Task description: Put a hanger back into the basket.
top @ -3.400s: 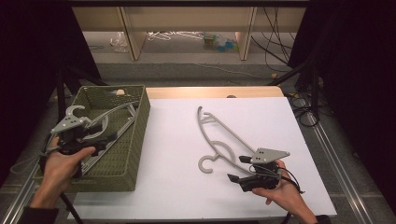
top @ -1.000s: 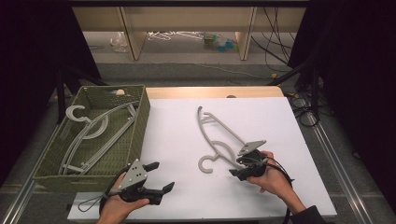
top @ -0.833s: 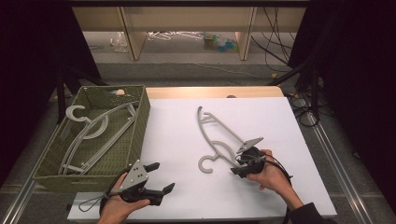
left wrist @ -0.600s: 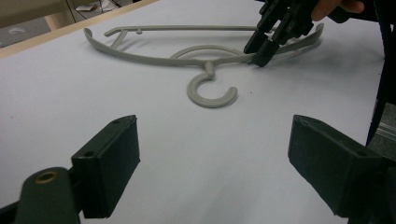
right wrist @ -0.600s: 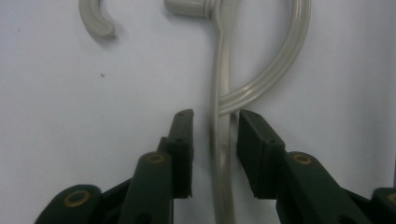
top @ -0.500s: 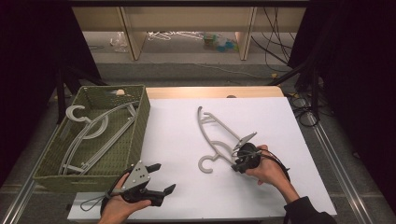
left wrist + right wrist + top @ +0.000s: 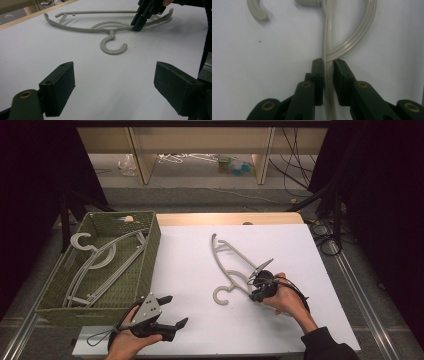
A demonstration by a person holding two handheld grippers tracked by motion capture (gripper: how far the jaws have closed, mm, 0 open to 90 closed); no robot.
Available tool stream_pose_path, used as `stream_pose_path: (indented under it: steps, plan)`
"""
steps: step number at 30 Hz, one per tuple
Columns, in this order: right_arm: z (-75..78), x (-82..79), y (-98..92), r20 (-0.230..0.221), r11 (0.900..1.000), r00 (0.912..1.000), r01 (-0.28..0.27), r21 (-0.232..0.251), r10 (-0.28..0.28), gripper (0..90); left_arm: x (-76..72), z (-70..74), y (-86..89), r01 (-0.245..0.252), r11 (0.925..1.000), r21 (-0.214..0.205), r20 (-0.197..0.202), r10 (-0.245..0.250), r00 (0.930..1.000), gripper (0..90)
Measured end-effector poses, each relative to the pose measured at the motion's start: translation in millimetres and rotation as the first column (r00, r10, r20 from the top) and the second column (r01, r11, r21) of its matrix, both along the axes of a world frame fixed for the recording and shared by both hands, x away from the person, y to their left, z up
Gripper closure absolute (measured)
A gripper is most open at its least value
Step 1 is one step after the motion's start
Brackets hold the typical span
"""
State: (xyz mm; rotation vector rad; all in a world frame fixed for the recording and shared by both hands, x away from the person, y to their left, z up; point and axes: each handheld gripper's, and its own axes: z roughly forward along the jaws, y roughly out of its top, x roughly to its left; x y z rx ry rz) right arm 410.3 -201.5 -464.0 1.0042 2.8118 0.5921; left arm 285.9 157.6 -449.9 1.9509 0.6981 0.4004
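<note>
Your right gripper (image 7: 254, 291) has just been closing its jaws, and they now pinch the grey hanger (image 7: 231, 265) on its arm, just right of the hook. The hanger lies flat on the white table (image 7: 190, 270), near the middle. Your left gripper (image 7: 170, 312) sits at the near edge with its jaws wide apart and nothing in them. There is lots of bare table between the two. At the left, the green basket (image 7: 150, 255) holds more hangers (image 7: 95, 262).
</note>
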Motion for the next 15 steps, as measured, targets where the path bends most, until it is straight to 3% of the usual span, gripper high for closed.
stream_pose_path:
  steps: [15]
  plan:
    - [3.3, -1.7, -1.0, 0.027, 0.9988, 0.9984, -0.049, 0.002, 0.049, 82.0, 0.9, 0.1, 0.1, 0.002, 0.9999, 0.011, 0.006, -0.002, 1.0000, 17.7]
